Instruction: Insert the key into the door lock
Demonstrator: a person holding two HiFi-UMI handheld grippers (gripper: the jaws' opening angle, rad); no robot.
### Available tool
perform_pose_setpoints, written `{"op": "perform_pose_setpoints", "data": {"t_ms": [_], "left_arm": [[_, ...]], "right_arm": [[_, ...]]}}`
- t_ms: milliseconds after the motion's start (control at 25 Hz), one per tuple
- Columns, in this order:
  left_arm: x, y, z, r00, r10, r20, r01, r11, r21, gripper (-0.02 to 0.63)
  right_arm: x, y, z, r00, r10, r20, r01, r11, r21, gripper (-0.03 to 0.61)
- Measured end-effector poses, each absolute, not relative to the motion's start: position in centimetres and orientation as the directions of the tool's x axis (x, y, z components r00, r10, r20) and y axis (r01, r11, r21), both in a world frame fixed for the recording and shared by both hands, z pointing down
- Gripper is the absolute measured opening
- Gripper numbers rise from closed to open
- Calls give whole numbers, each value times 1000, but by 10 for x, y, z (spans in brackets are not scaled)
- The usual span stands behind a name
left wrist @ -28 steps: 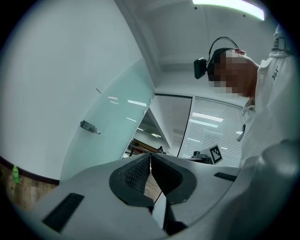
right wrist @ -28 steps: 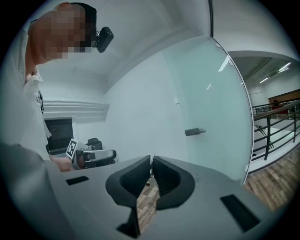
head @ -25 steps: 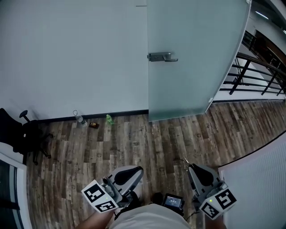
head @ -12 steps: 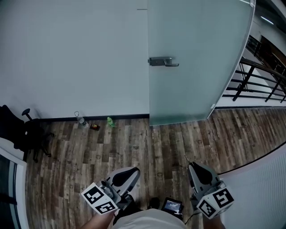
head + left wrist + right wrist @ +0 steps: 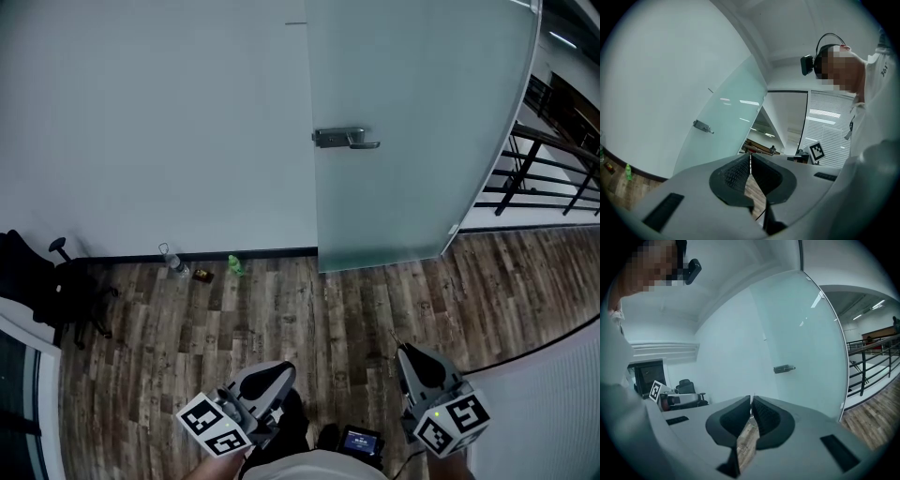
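Premises present as an office. Evidence: black wheeled office chair [image 5: 37,281] at left, frosted glass door [image 5: 412,187] with metal lever handle [image 5: 345,139], wood-plank floor [image 5: 375,309], black metal railing [image 5: 553,169] far right.

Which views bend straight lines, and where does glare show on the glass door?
Left gripper view: strong fisheye, dark corners, ceiling-light streaks reflected on the glass door. Right gripper view: same fisheye, fainter streaks near the door's top. Head view: milder bending, no glare.
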State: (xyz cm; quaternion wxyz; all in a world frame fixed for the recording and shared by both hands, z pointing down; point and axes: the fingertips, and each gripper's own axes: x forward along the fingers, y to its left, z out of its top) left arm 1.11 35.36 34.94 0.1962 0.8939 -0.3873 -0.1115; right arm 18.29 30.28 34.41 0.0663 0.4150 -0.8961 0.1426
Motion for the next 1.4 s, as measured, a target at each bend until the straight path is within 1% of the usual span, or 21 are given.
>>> {"op": "perform_pose_setpoints", "data": {"t_ms": [760,1040,1400], "left_arm": [[-74,184,344,753,-658,-28,-602,-705,376,17],[-71,139,349,769,-639,-16,-579,-707,405,17],[-59,36,349,718,-696,19,-639,-648,415,17]], "right_arm": [[97,152,335,-552,-797,248,-834,525,-170,23],[93,101,335,-551,-791,265,-835,528,-158,23],[98,-5,338,-615,-743,263,-788,592,-169,23]]}}
